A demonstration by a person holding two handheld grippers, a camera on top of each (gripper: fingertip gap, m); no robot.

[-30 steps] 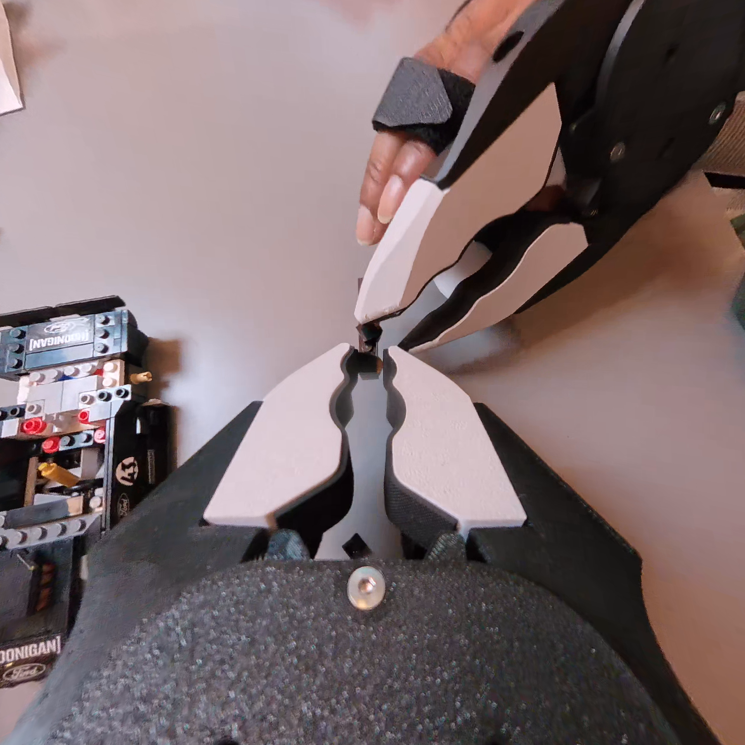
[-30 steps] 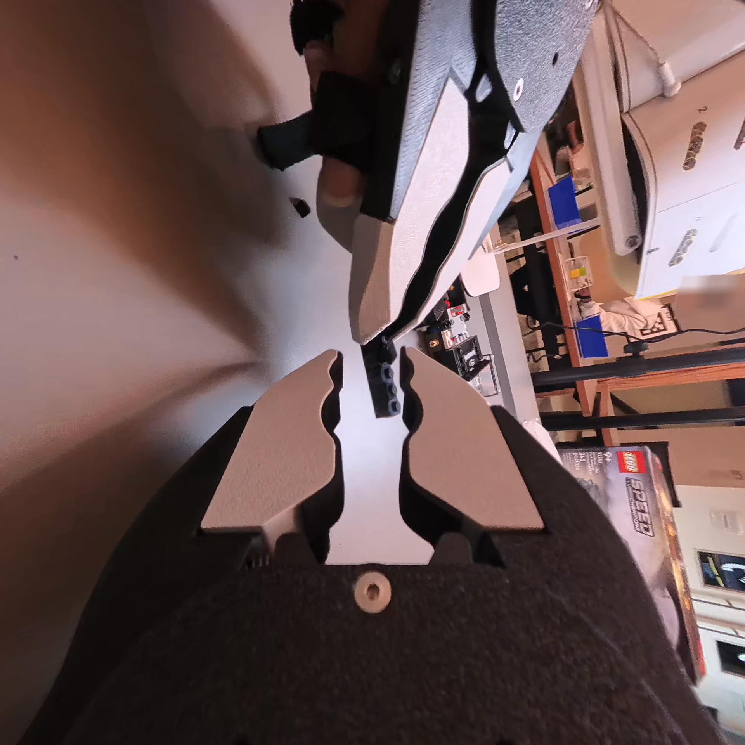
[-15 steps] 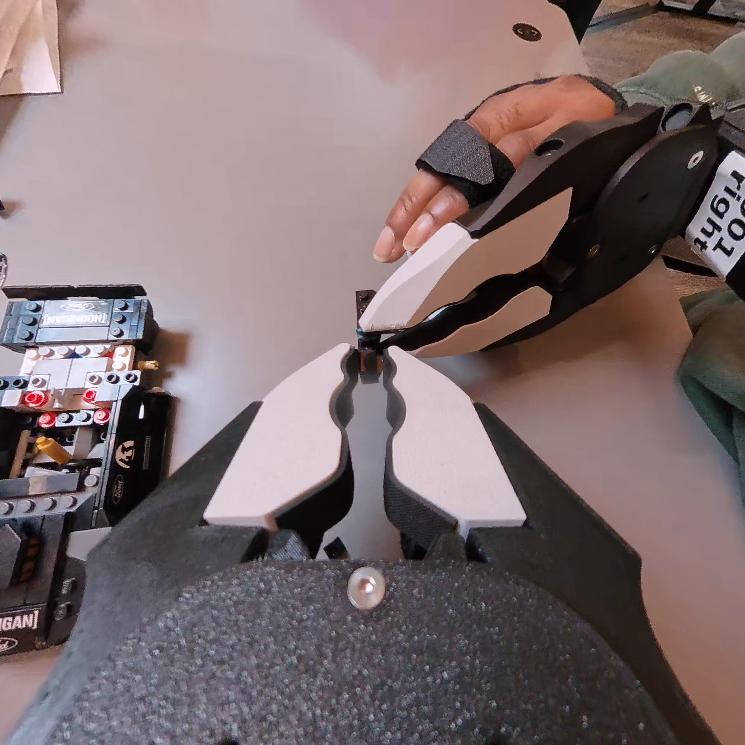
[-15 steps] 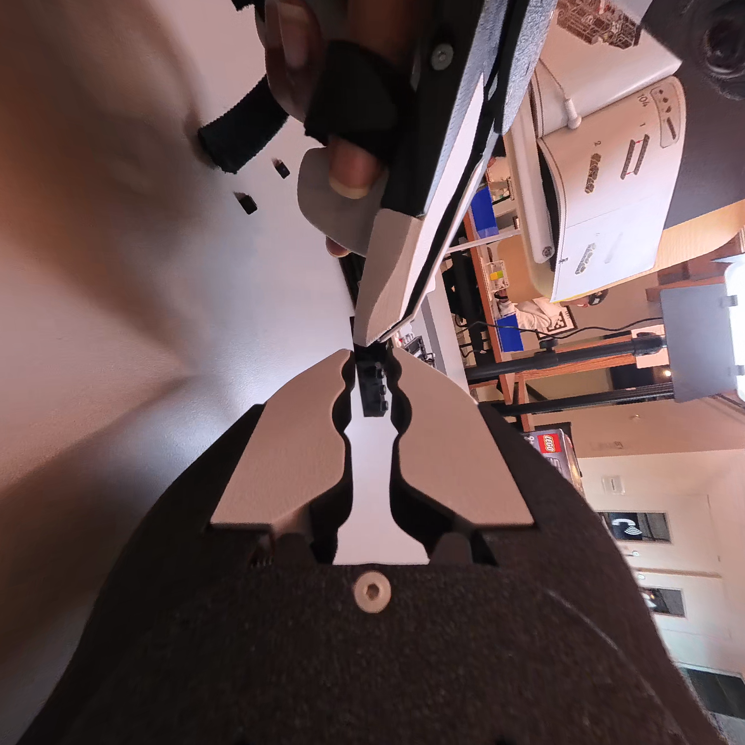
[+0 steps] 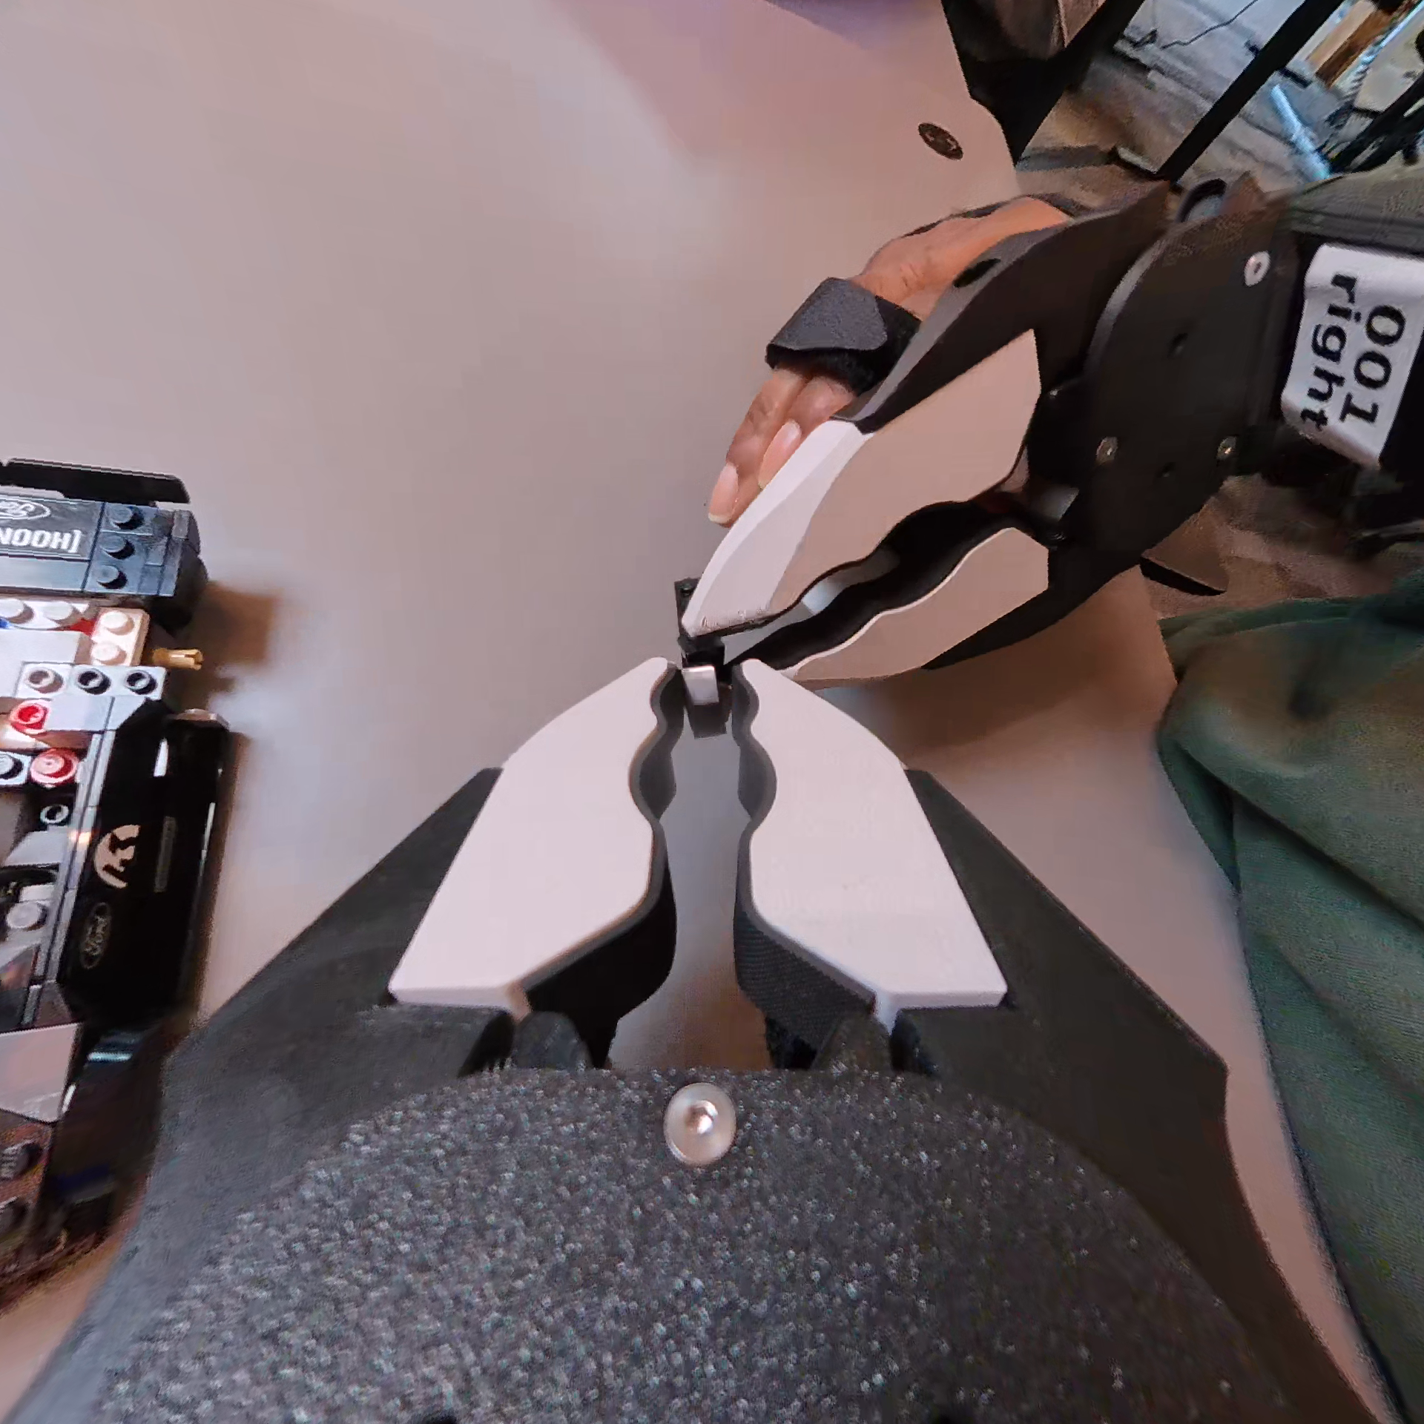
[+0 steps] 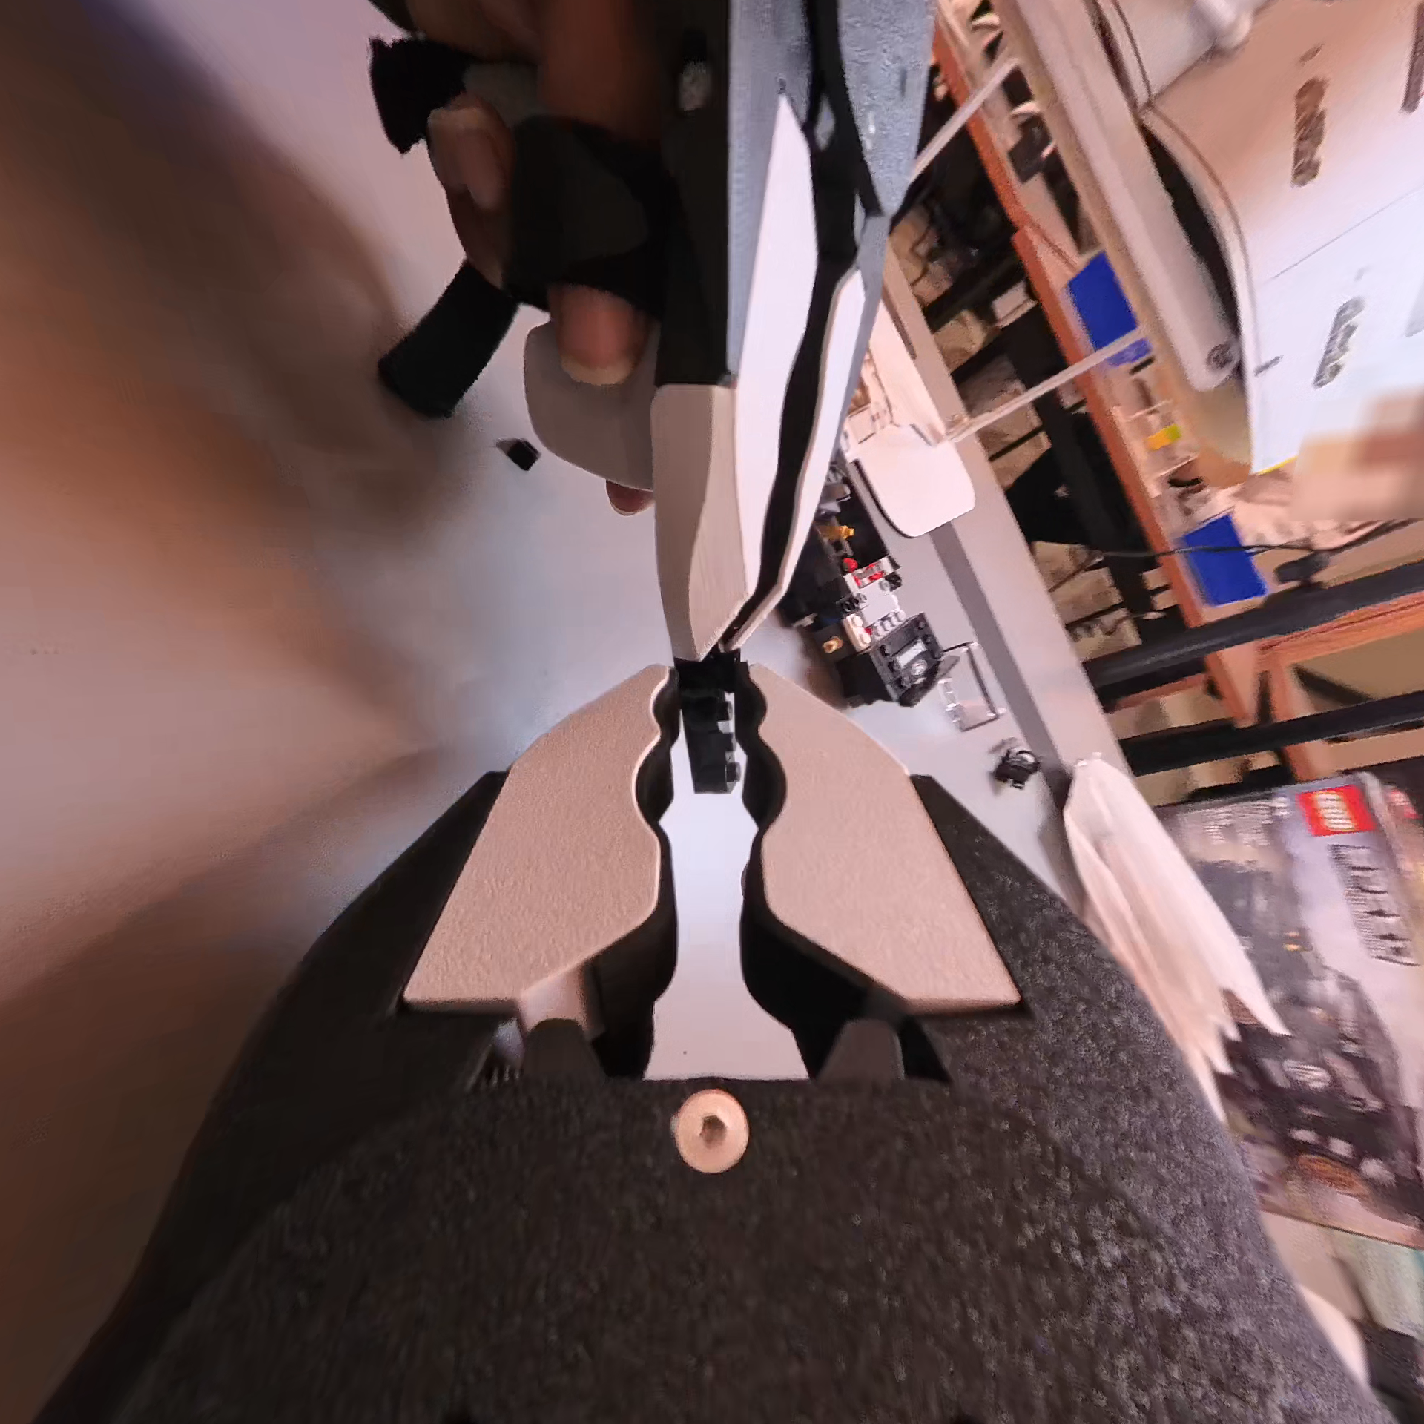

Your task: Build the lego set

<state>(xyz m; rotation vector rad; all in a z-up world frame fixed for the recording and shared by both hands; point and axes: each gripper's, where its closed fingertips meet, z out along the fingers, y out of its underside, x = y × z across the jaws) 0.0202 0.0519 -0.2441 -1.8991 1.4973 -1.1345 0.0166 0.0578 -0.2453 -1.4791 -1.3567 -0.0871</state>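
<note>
Your left claw (image 5: 703, 678) clamps a small black piece (image 5: 703, 697); your right claw (image 6: 707, 678) clamps a studded black strip (image 6: 713, 740), tips meeting above the counter (image 5: 385, 308) to join them beside the car (image 5: 85, 732).

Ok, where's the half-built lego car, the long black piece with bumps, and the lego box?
half-built lego car (image 5: 85, 740): left wrist view, on its studded top.
long black piece (image 6: 713, 740): right wrist view, on its studded side, between the gripper's fingers.
lego box (image 6: 1310, 909): right wrist view, on its printed front.
</note>
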